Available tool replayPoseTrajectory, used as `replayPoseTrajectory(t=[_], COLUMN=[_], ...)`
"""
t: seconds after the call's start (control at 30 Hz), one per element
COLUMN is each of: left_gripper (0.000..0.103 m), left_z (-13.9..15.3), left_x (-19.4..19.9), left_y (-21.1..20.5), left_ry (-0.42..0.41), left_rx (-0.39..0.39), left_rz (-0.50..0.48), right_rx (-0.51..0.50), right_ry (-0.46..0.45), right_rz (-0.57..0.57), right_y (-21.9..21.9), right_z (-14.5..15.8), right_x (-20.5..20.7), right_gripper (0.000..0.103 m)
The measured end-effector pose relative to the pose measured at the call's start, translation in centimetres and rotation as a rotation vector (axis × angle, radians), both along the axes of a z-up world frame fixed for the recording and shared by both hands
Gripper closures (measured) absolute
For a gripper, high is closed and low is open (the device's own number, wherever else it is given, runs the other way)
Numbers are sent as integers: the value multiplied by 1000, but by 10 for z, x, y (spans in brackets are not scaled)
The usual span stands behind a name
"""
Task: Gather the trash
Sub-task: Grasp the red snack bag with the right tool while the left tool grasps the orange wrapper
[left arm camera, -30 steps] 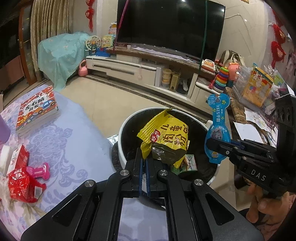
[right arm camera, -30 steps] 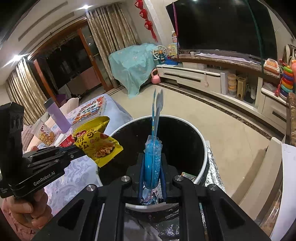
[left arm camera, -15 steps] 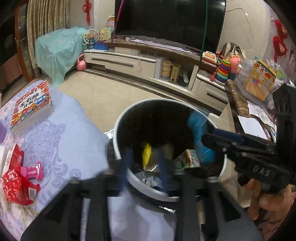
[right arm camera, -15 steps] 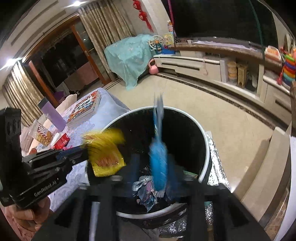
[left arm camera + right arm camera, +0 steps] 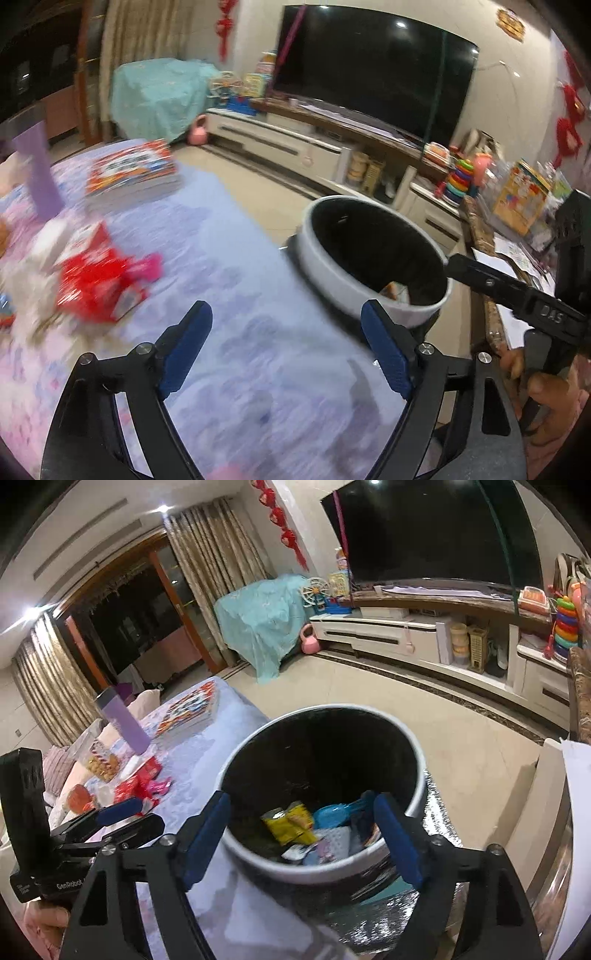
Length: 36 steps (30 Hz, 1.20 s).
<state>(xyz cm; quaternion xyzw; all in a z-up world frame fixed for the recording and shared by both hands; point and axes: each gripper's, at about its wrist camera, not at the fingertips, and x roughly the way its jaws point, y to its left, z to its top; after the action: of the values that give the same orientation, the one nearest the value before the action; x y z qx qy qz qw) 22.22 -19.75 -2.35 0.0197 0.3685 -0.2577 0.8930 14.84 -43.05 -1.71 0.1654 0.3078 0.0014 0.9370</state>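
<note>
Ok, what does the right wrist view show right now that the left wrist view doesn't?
Only the right wrist view shows the bin's contents: yellow wrapper and blue packet lying inside, under the empty, open right gripper. Only the left wrist view shows the open left gripper over the tablecloth, nothing between its fingers. Both show the bin, red wrapper, books and purple bottle.

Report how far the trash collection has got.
Done: a yellow snack bag and a blue plastic package lie in the bin. In hand: nothing. The left claw and right claw have just been opening and both stand open and empty. Left: a red wrapper and a pink item beside it lie on the tablecloth.
</note>
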Motion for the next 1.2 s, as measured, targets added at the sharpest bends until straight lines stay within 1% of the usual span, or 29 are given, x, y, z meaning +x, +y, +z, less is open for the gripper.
replayPoseTrajectory(t=[0.07,0.17,0.27,0.37,0.43,0.5,0.53,0.63,0.67,0.7,0.77,0.87,0.93,1.2], left_gripper=[17,16,16,16,16,15,15,14,13,12,2,1,1,1], left_z=[-2,-5,-10,-15,-19,-23,-25,-30,-31,-32,-32,-30,-31,-41], left_x=[-5,-12,-15,-19,-22,-25,-27,-28,-29,-30,-32,-30,-29,-9], left_y=[19,58,88,115,131,147,154,179,187,193,203,217,226,263], left_ry=[-3,-19,-1,10,13,-1,-4,3,0,-4,-6,-12,-14,37], left_rx=[-9,-4,-41,-44,-30,18,22,-1,9,17,29,24,29,27], left_rz=[41,141,167,209,247,311,328,365,388,402,417,421,444,518], right_rx=[11,16,16,12,15,15,14,12,14,17,20,26,35,21], right_ry=[-7,-14,-13,-6,7,17,17,20,20,22,25,38,48,58], right_rz=[15,45,87,132,160,185,194,220,226,236,249,264,279,326], right_y=[12,34,57,83,96,109,116,134,140,146,156,170,181,215], right_z=[0,-1,-3,-8,-11,-14,-15,-18,-20,-21,-23,-28,-32,-37], right_x=[-4,-9,-10,-9,-6,-2,0,4,4,7,11,21,30,55], right_gripper=[19,18,16,15,15,15,15,15,14,14,14,14,14,14])
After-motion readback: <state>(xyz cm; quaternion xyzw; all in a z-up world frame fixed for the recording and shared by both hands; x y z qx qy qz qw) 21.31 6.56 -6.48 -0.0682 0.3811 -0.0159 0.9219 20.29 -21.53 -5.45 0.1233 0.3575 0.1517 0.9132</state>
